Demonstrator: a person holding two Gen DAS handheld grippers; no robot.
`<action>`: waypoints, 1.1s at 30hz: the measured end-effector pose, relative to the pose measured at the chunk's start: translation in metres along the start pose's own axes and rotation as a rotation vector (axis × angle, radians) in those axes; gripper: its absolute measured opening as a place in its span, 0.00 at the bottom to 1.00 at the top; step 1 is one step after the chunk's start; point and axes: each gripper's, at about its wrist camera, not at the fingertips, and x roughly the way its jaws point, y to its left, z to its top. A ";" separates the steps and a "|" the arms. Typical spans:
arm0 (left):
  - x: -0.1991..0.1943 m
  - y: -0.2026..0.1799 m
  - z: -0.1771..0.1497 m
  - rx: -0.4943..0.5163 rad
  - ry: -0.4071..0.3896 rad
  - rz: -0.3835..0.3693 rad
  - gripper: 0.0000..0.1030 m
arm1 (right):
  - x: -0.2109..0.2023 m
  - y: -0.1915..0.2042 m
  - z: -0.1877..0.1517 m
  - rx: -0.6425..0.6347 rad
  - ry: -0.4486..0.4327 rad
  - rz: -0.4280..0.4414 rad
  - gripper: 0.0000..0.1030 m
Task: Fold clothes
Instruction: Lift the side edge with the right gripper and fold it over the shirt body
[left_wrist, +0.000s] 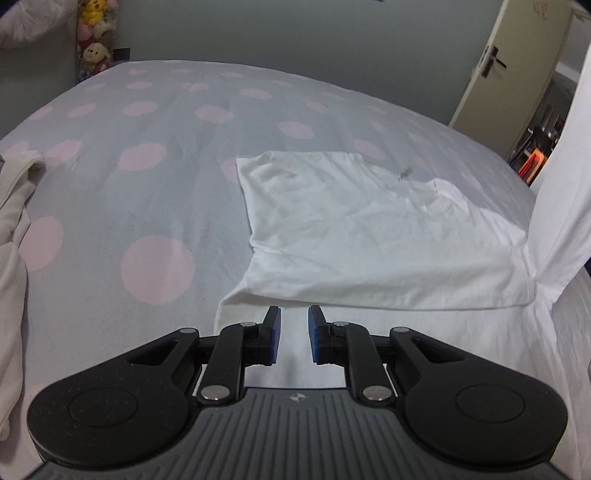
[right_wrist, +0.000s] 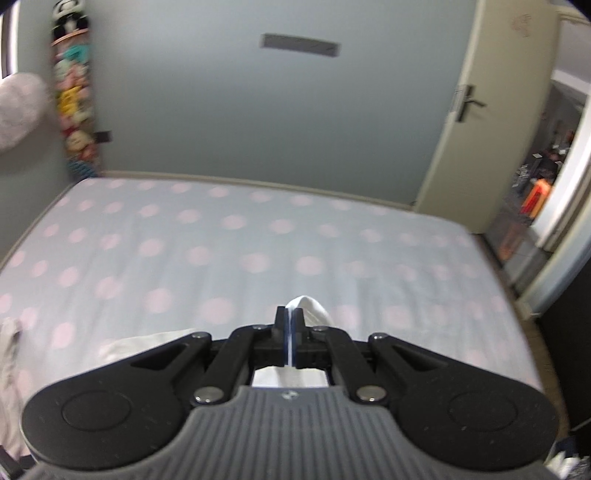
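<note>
Where the left wrist camera looks across the bed (left_wrist: 110, 192), its pale sheet dotted pink, a white shirt (left_wrist: 351, 229) lies partly folded on it under a grey wall (left_wrist: 295, 33), and the left gripper (left_wrist: 294, 325) hovers just short of the shirt's near edge, jaws apart on nothing. From the right wrist, blurred, the right gripper (right_wrist: 289, 325) is clenched on a fold of that shirt (right_wrist: 310, 306) above the bed (right_wrist: 184, 251), with an open door (right_wrist: 491, 122) beyond.
</note>
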 end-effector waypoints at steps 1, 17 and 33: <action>0.000 0.002 0.000 -0.005 -0.004 0.005 0.13 | 0.006 0.016 -0.002 -0.007 0.008 0.019 0.02; 0.014 0.034 0.002 -0.082 -0.024 0.067 0.13 | 0.144 0.202 -0.082 -0.232 0.191 0.164 0.02; 0.015 0.022 -0.001 -0.073 -0.118 0.001 0.13 | 0.149 0.136 -0.165 -0.210 0.028 0.289 0.10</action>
